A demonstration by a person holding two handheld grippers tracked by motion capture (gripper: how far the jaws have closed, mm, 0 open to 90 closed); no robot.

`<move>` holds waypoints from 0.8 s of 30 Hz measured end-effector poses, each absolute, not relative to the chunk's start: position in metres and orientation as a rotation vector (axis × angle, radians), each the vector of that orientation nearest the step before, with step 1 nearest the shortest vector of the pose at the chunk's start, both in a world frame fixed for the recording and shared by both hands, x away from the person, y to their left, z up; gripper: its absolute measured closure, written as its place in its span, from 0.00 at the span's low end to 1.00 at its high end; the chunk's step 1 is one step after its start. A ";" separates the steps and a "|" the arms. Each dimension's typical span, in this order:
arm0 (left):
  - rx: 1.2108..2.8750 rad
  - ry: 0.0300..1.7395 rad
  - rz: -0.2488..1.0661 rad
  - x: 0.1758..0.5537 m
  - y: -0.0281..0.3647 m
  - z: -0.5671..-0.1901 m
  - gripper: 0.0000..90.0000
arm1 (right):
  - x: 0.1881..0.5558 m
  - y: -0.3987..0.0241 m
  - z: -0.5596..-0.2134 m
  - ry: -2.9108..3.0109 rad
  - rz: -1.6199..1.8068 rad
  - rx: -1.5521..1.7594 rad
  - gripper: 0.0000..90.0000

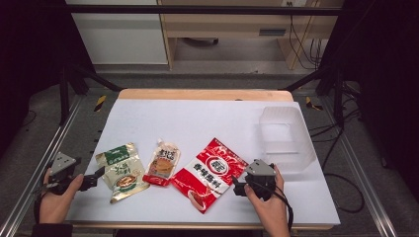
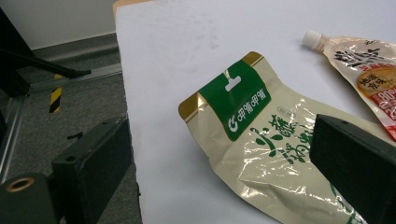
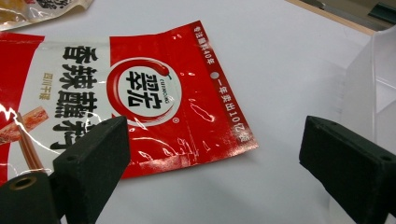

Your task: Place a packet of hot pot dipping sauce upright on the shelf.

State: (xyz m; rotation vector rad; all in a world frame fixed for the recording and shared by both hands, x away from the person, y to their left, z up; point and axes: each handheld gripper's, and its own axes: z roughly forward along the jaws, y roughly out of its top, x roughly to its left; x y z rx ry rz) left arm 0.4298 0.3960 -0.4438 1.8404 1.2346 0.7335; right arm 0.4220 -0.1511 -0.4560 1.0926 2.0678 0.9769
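Jaws on both grippers stand wide apart with nothing between them. The right gripper [image 1: 239, 186] hovers low at the near right corner of the large red-and-white flat foil seasoning packet [image 1: 210, 173], which lies flat on the white counter [image 1: 197, 118], its corner just ahead of and between the jaws in the right gripper view [image 3: 187, 107]. The left gripper [image 1: 97, 176] sits at the counter's left edge, pointing at the cream-and-green stand-up snack pouch [image 1: 122, 171]; in the left gripper view one jaw hangs past the counter's edge while the other overlaps the pouch [image 2: 261, 140].

Risks follow from how flat and glossy these packets are. A packet lying flush on the counter gives the jaws little to bite: if they close level, they may slide over the foil or push the red packet into the small spouted orange-and-white sauce pouch [image 1: 162, 163] that touches it. A pinch on only a thin corner could let the heavy packet swing and slip out on the lift. The translucent plastic bin [image 1: 286, 138] stands just beside the right gripper, so a careless swing might knock it. On the left, the jaw off the edge could catch the counter's rim as it closes, nudging the pouch away.
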 end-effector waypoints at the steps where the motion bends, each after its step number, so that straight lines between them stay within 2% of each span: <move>1: 1.846 1.231 0.729 0.431 0.397 -0.444 0.06 | 0.422 -0.152 -0.456 2.063 0.984 1.107 0.11; 11: 1.881 1.189 0.725 0.447 0.397 -0.449 0.08 | 0.418 -0.154 -0.452 2.060 1.023 1.114 0.14; 19: 1.948 1.170 0.685 0.459 0.396 -0.460 0.20 | 0.421 -0.153 -0.454 2.077 1.023 1.123 0.11; 24: 1.963 1.181 0.648 0.463 0.396 -0.463 0.23 | 0.421 -0.150 -0.456 2.107 1.009 1.100 0.11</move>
